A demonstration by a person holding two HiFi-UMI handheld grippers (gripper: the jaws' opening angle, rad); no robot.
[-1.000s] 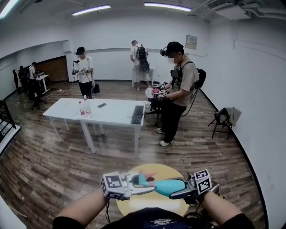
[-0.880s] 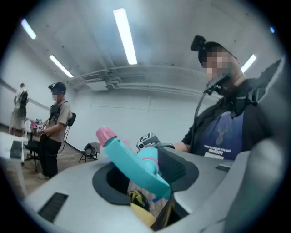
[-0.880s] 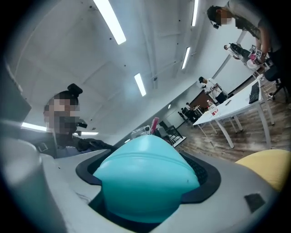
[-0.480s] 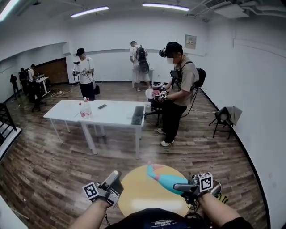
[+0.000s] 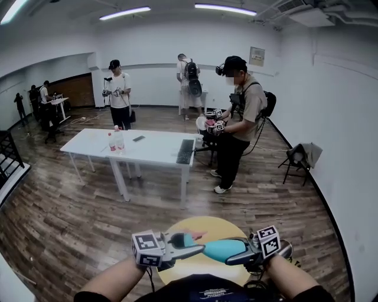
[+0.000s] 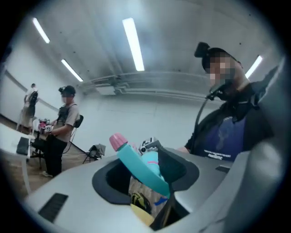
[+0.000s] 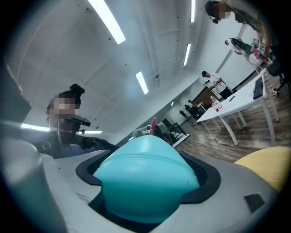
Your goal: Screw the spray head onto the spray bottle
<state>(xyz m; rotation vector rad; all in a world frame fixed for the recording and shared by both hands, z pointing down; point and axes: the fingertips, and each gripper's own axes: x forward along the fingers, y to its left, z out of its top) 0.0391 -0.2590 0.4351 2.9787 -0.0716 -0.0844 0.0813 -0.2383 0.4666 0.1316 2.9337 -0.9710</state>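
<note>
One spray bottle (image 5: 221,250), one spray head (image 5: 184,239), one yellow round table (image 5: 212,225).

A large, bare lab or test room: white walls (image 5: 336,106), plank floor (image 5: 65,218), strip lights (image 5: 224,8), a long white bench (image 5: 156,150) with bottles (image 5: 116,140), a folding chair (image 5: 297,158), and people (image 5: 241,118) wearing head cameras, working hand-held grippers (image 5: 216,124) with marker cubes.

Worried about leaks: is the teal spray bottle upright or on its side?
On its side: the spray bottle lies level, its base in the right gripper.
</note>
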